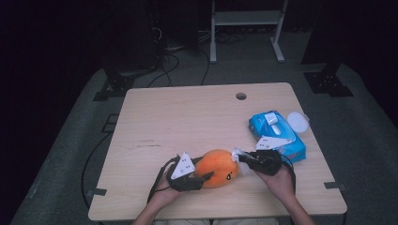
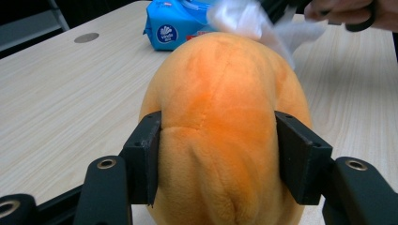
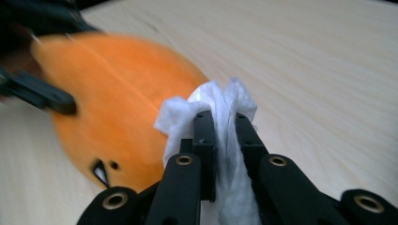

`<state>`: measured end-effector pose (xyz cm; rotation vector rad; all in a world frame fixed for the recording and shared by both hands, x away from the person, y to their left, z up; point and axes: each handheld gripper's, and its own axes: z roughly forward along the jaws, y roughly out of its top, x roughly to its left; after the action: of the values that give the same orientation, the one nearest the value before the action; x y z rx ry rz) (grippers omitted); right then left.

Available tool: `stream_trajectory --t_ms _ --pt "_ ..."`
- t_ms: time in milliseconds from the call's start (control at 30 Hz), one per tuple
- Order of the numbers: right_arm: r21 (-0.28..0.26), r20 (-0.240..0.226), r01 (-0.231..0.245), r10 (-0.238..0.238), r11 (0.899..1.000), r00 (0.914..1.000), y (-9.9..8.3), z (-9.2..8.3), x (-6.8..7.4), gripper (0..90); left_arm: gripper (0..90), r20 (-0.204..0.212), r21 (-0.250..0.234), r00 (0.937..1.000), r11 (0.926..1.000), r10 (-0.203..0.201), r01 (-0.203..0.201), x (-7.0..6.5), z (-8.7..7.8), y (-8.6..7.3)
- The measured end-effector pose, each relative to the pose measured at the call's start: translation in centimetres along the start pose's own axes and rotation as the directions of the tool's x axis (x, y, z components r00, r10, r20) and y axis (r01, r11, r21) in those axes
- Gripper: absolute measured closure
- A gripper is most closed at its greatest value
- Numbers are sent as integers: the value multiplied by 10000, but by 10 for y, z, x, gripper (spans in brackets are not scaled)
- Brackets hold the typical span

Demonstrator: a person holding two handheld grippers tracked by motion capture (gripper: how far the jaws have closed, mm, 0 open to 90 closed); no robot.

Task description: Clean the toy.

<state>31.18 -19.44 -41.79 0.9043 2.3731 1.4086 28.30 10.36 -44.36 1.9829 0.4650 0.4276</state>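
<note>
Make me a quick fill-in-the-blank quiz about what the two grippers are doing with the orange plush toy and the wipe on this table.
1. The left gripper is clamped on the sides of the ____ plush toy.
2. The right gripper pinches a crumpled ____ wet wipe against the toy.
3. The blue pack of wipes lies on the wooden table, with its lid flipped ____.
4. Near the table's far edge is a small round ____.

Missing words: orange; white; open; hole

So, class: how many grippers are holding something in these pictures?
2. The left gripper clamps the orange plush toy at the table's near edge; the right gripper, beside it, pinches a white wipe against the toy.
</note>
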Motion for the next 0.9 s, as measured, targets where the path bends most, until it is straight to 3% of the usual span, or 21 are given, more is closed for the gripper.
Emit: stream_trajectory --t_ms 100,167,233,300,467,500,567,633,733,800,900 --pt "-386 -267 484 -495 9981 9984 12 -2 16 817 398 -4 -49 10000 10000 -26 26 -1 1 0" --pt "-183 -321 714 -720 9973 9969 11 3 20 815 395 41 -34 10000 10000 -11 11 -1 1 0" --pt "-31 -480 612 -613 9981 9970 5 10 18 816 373 202 103 9998 9999 -35 33 -1 1 3" --pt "-123 -782 454 -462 9989 9959 1 11 15 815 305 571 401 9973 9982 -460 438 2 -1 10" --pt "-18 -657 1249 -1247 9922 9900 1 10 28 816 155 658 717 9890 9892 -1328 1280 8 3 14" --pt "-18 -633 1298 -1296 9915 9895 1 10 29 817 156 652 727 9874 9875 -1444 1396 9 6 13" --pt "18 -476 1250 -1248 9922 9910 2 11 28 817 272 451 558 9877 9875 -1501 1475 8 7 11" --pt "-26 -413 996 -997 9950 9942 4 10 23 818 404 146 292 9948 9946 -1005 1000 5 8 13" --pt "-267 -329 621 -630 9977 9975 7 5 15 818 473 -357 -237 9992 9996 -176 167 -1 9 22" --pt "-562 -183 581 -592 9967 9981 11 -1 14 818 484 -854 -382 9941 9968 669 -704 -7 11 25" --pt "-893 -362 387 -421 9952 9985 14 -4 12 818 468 -692 -160 9914 9935 1109 -1123 -13 19 20"
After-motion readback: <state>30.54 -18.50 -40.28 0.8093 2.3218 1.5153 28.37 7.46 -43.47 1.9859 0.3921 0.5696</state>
